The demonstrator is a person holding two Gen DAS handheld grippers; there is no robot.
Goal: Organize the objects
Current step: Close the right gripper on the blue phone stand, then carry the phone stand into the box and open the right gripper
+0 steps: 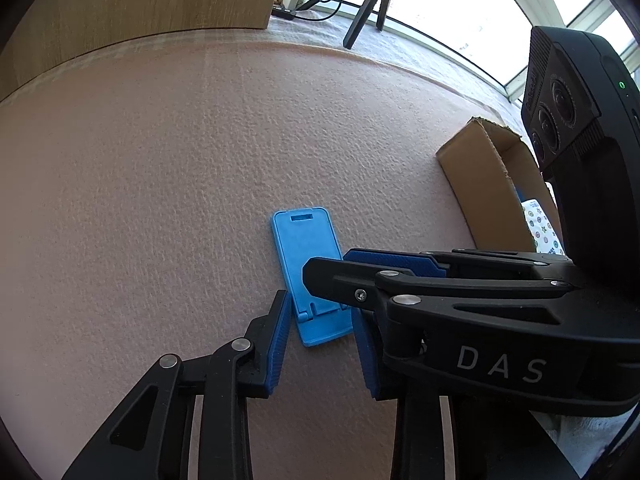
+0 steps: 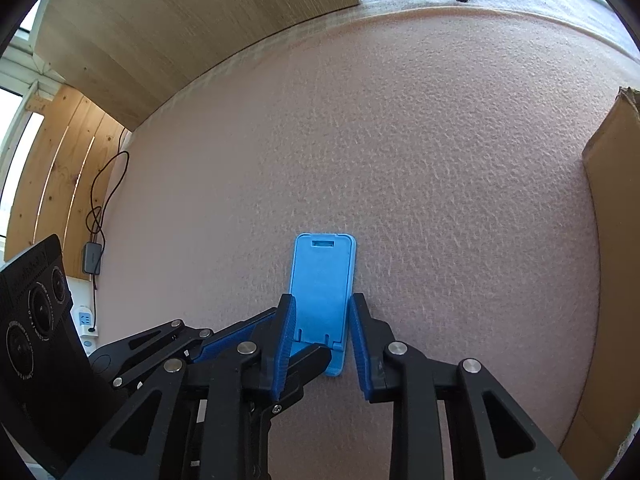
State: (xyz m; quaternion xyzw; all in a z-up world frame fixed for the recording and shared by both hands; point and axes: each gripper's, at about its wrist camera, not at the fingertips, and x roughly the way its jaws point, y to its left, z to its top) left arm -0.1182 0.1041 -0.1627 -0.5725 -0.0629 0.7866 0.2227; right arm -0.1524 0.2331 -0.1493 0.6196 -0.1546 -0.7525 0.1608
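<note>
While both jaws gape astride the blue stand [image 2: 322, 304], only left wrist shows patterned box contents [image 1: 542, 228].

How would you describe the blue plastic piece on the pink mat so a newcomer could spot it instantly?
Start at the pink textured mat that covers the table, with a cardboard box at its right edge. Near the mat's front, between both grippers' fingers, lies a flat, light blue folding phone stand. It is the only loose item on the mat, a rounded rectangle with a slot at its far end.

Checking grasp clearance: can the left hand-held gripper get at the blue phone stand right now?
Probably not cleanly: the right hand-held gripper already straddles the blue phone stand, crossing in front of the open left hand-held gripper.
</note>
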